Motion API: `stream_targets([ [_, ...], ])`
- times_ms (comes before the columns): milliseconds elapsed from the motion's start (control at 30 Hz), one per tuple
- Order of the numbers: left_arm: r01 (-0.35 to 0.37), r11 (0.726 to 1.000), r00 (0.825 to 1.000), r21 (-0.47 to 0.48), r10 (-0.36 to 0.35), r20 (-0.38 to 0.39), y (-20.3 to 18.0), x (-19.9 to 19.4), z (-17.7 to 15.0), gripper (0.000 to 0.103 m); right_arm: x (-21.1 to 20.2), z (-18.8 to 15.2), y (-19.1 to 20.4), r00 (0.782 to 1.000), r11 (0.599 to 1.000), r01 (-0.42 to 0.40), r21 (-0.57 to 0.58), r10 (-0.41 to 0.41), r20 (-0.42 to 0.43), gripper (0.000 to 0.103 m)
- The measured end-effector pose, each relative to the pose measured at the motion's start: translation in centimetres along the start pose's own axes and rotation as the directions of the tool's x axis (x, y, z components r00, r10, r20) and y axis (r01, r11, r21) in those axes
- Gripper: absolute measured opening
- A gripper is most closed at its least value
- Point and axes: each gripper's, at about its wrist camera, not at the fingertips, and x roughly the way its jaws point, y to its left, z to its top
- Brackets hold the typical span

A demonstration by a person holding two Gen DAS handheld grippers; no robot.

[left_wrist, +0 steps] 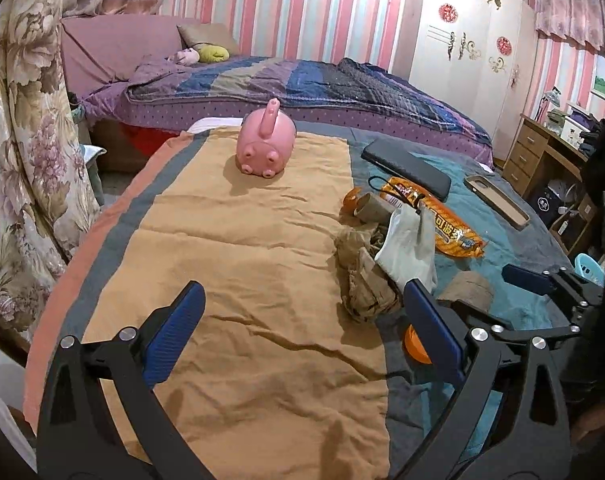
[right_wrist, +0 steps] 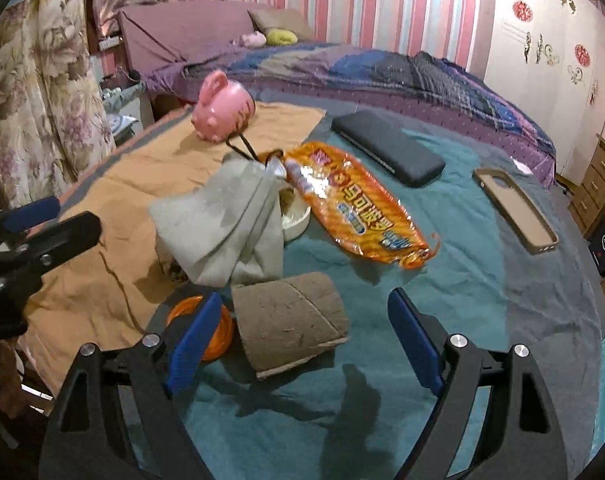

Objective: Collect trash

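Observation:
A pile of trash lies on the table: an orange snack wrapper (right_wrist: 358,208) (left_wrist: 442,216), a grey-white cloth pouch (right_wrist: 226,224) (left_wrist: 408,244), crumpled brown paper (left_wrist: 362,280), a cardboard tube (left_wrist: 376,206), a flattened brown cardboard roll (right_wrist: 290,324) (left_wrist: 468,286) and an orange lid (right_wrist: 206,328) (left_wrist: 416,346). My left gripper (left_wrist: 302,328) is open and empty over the tan cloth, left of the pile. My right gripper (right_wrist: 306,344) is open with the cardboard roll between its fingers, not clamped.
A pink piggy bank (left_wrist: 266,144) (right_wrist: 222,110) stands at the far end of the tan cloth (left_wrist: 230,280). A dark power bank (right_wrist: 386,148) and a phone case (right_wrist: 514,210) lie on the teal cloth. A bed (left_wrist: 302,84) is behind; drawers (left_wrist: 534,156) at right.

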Motion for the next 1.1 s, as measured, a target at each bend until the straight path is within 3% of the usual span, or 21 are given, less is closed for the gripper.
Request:
stream_targets([
  [33,0.008,1.0,1.0,0.0,-0.008,-0.006,-0.1,0.1,0.0,0.096,0.3,0.0,0.1,1.0,1.0,-0.007,0.006,0.008,-0.009,0.082],
  [100,0.023,1.0,1.0,0.01,-0.023,-0.014,-0.7,0.3,0.0,0.096,0.7,0.0,-0.2,0.999,0.999,-0.029,0.027,0.03,-0.037,0.062],
  [133,0.033,0.999,0.999,0.014,-0.032,-0.016,-1.1,0.4,0.0,0.096,0.9,-0.1,-0.4,0.998,0.999,-0.041,0.035,0.043,-0.048,0.058],
  [333,0.077,0.996,0.997,0.055,-0.076,-0.017,-3.3,1.5,0.6,0.096,-0.8,-0.1,-2.0,0.999,0.996,-0.044,0.079,0.043,0.012,0.056],
  [433,0.103,0.994,0.994,0.043,-0.102,-0.029,-3.9,2.6,1.3,0.089,-1.4,-0.1,-3.2,0.999,0.993,-0.046,0.109,0.044,0.02,0.056],
  [600,0.136,0.99,0.984,0.045,-0.13,-0.12,-4.6,5.3,1.4,0.04,-2.3,-0.1,-5.2,0.999,0.991,-0.036,0.131,0.032,0.033,0.057],
  [700,0.148,0.988,0.983,0.042,-0.142,-0.119,-4.8,5.5,1.5,0.03,-2.7,-0.2,-6.4,0.999,0.989,-0.028,0.146,0.023,0.037,0.057],
  [933,0.166,0.983,0.986,0.08,-0.164,-0.03,-5.9,3.3,1.7,0.029,-3.4,-0.5,-7.8,0.999,0.986,-0.031,0.164,0.024,0.041,0.058],
  [1100,0.138,0.984,0.989,0.109,-0.131,-0.066,-6.8,4.0,1.4,0.032,-3.6,-0.8,-7.8,0.999,0.986,-0.034,0.161,0.027,0.041,0.059],
])
